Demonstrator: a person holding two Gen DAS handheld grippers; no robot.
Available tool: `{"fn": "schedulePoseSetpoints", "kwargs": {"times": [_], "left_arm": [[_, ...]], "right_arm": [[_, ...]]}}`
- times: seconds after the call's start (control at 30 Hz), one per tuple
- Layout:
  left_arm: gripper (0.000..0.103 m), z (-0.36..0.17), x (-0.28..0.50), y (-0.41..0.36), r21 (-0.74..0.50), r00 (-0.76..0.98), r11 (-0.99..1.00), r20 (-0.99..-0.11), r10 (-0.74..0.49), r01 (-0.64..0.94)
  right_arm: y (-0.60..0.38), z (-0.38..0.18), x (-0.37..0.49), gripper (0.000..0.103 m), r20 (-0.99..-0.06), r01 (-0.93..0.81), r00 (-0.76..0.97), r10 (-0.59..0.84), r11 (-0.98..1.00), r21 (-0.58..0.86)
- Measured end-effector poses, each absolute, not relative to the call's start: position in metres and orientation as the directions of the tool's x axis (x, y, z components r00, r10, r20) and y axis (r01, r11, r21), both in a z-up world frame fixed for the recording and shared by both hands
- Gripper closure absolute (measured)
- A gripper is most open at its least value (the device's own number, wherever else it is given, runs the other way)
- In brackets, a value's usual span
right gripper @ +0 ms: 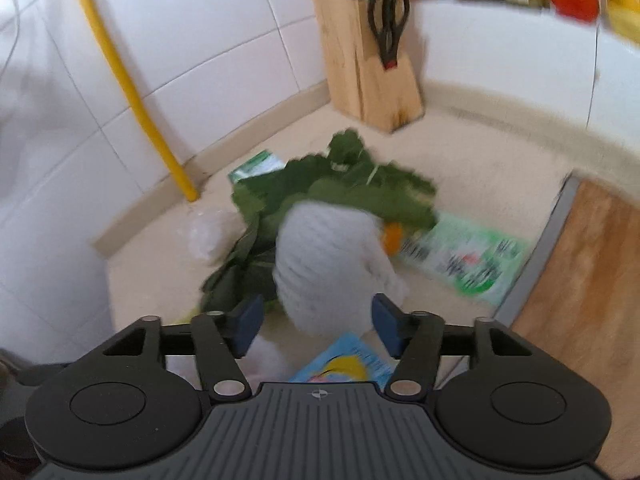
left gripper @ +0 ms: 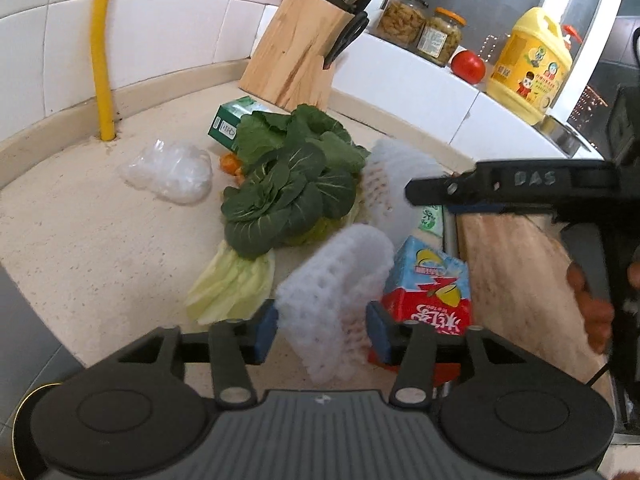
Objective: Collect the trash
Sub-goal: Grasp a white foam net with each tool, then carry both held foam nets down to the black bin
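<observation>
Right now, through the left wrist view, I am watching my left gripper (left gripper: 322,326) straddling a white foam net sleeve (left gripper: 334,296); its left pad (left gripper: 266,330) is touching the mesh while the right pad looks just clear, so I am reading the jaws as parted, not clamping. The sleeve is lying just beside the leafy greens (left gripper: 288,192), with a red juice carton (left gripper: 428,296) on its other side. Being soft and springy, it is likely to squirm out, or I am risking pinching the waxy carton too.

Through the blurred right wrist view, my right gripper (right gripper: 318,330) is standing wide open around a second foam sleeve (right gripper: 324,264), against the greens (right gripper: 320,196). I am risking snagging limp, crinkled leaves along with it.
</observation>
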State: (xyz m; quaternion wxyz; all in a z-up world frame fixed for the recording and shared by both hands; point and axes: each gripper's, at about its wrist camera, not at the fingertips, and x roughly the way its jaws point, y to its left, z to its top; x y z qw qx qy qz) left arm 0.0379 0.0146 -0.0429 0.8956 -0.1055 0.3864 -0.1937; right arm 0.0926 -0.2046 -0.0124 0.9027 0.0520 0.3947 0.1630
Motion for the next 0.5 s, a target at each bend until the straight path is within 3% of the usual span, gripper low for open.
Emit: {"fn": "schedulePoseSetpoints", "kwargs": {"times": [0.17, 0.33, 0.37, 0.4, 0.43, 0.5], "left_arm": [[0.047, -0.044, 0.045, 0.003, -0.306, 0.628, 0.906, -0.653, -0.424, 0.293], [0.044, -0.048, 0.057, -0.010, -0.281, 0.626, 0.916, -0.668, -0.402, 0.288], [0.045, -0.048, 0.057, -0.012, -0.277, 0.629, 0.918, -0.668, -0.397, 0.285], [0.051, -0.047, 0.057, -0.014, -0.271, 0.631, 0.918, -0.666, -0.396, 0.290], [0.062, -0.046, 0.056, -0.015, -0.267, 0.633, 0.916, -0.663, -0.400, 0.299], [0.067, -0.044, 0.055, -0.014, -0.282, 0.627, 0.909, -0.659, -0.415, 0.306]], "right_arm": [[-0.199, -0.016, 0.100, 0.021, -0.697, -0.280, 0.637, 0.329, 0.941, 0.189], [-0.193, -0.030, 0.113, 0.022, -0.709, -0.257, 0.649, 0.275, 0.957, 0.136], [-0.193, -0.033, 0.116, 0.034, -0.719, -0.248, 0.645, 0.259, 0.961, 0.124], [-0.194, -0.036, 0.118, 0.062, -0.735, -0.236, 0.630, 0.252, 0.963, 0.127], [-0.198, -0.039, 0.121, 0.067, -0.748, -0.224, 0.610, 0.263, 0.962, 0.157], [-0.212, -0.037, 0.121, 0.072, -0.742, -0.188, 0.603, 0.293, 0.956, 0.225]]}}
